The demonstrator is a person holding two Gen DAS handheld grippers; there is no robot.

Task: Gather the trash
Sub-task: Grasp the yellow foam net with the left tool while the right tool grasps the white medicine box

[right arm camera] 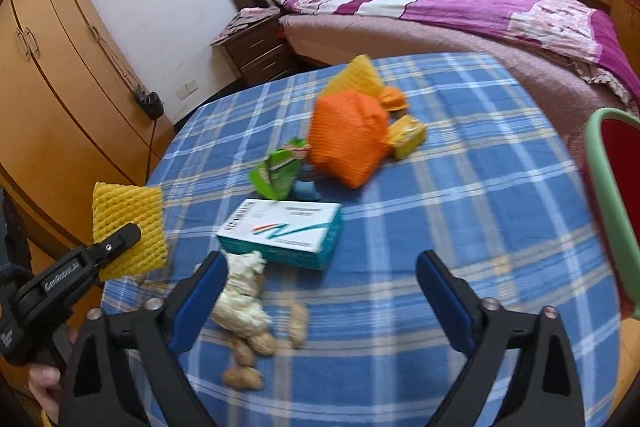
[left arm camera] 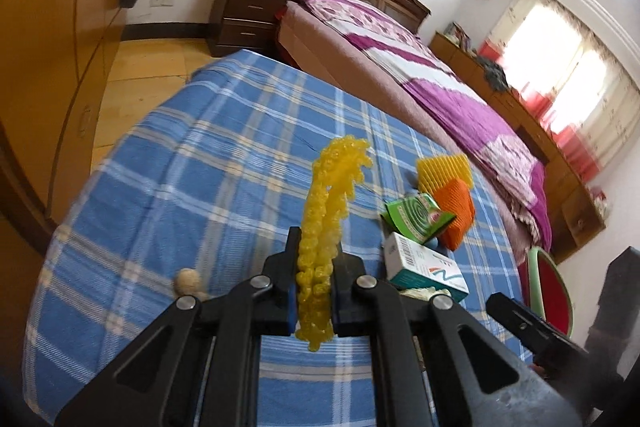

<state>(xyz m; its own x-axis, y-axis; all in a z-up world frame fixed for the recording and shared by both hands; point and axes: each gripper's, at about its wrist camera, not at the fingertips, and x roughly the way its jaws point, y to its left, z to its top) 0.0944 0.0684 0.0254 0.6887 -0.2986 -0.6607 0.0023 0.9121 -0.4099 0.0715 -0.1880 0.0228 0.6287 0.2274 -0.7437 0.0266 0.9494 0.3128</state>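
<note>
The left gripper [left arm camera: 314, 291] was clamped on a piece of yellow foam netting [left arm camera: 324, 219], which stood edge-on between its pads in the lower middle of the left wrist view; in the right wrist view the same netting showed flat at the left edge of the frame, lifted off the table beside the dark arm of that gripper. The right gripper [right arm camera: 320, 287] had its blue-padded jaws spread wide with nothing between them, hovering at the bottom of its frame over the table's blue plaid cloth [right arm camera: 460, 195]. The remaining trash lay on that cloth: a white-and-teal carton [right arm camera: 280, 231] at the centre of the frame, a crumpled cream wad [right arm camera: 240, 291] touching the inner side of the right gripper's left finger, peanut shells [right arm camera: 256, 351] just below the wad, a torn green wrapper [right arm camera: 276, 171] above the carton, and an orange foam net [right arm camera: 348, 143] with yellow pieces [right arm camera: 406, 135] beside it further up. A bed with a purple cover [right arm camera: 480, 3] filled the upper right of the frame, and a red chair with a green rim [right arm camera: 612, 195] stood at the right edge.
</note>
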